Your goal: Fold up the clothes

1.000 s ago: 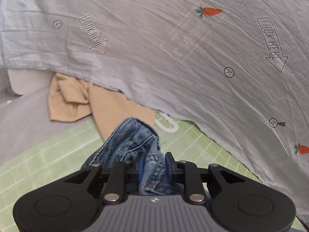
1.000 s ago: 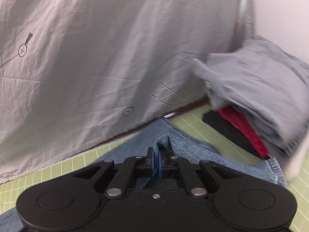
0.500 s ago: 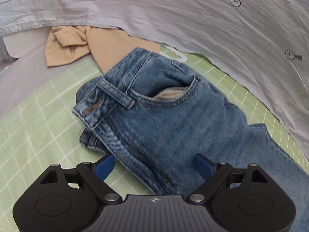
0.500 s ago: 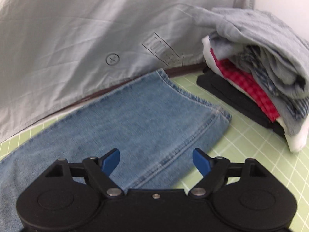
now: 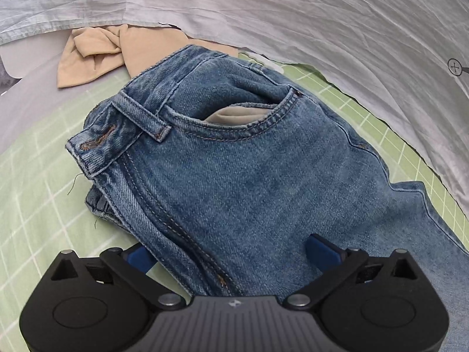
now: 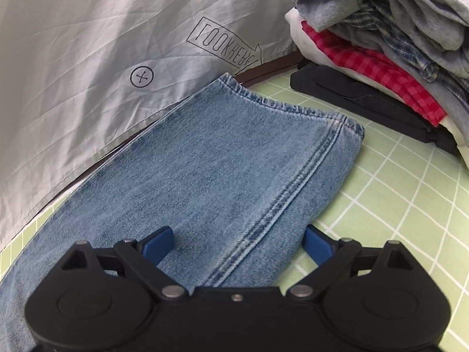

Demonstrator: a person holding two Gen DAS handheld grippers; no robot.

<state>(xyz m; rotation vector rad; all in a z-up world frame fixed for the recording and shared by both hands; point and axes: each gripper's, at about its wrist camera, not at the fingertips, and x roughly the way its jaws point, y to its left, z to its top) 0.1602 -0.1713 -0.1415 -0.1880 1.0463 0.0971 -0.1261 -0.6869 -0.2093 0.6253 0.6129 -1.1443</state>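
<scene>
Both jaws spread wide, holding nothing. Left gripper (image 5: pixel 231 253) hovers over the jeans (image 5: pixel 249 176) at the waistband end; right gripper (image 6: pixel 237 242) over the leg hem, stack of clothes (image 6: pixel 381 55) ahead-right. Jeans lie lengthwise, legs together, on the green mat (image 6: pixel 410 205). Likely next: pinch an end, fold across.

We're pretty sure this is a staged setup for recording laundry folding, not someone's home. The tabletop (image 6: pixel 410 199) is covered by a green gridded cutting mat, a grey printed sheet (image 5: pixel 293 23) with crosshair marks hangs behind as a backdrop, and a stack of folded clothes (image 6: pixel 381 58) sits off to one side.
</scene>
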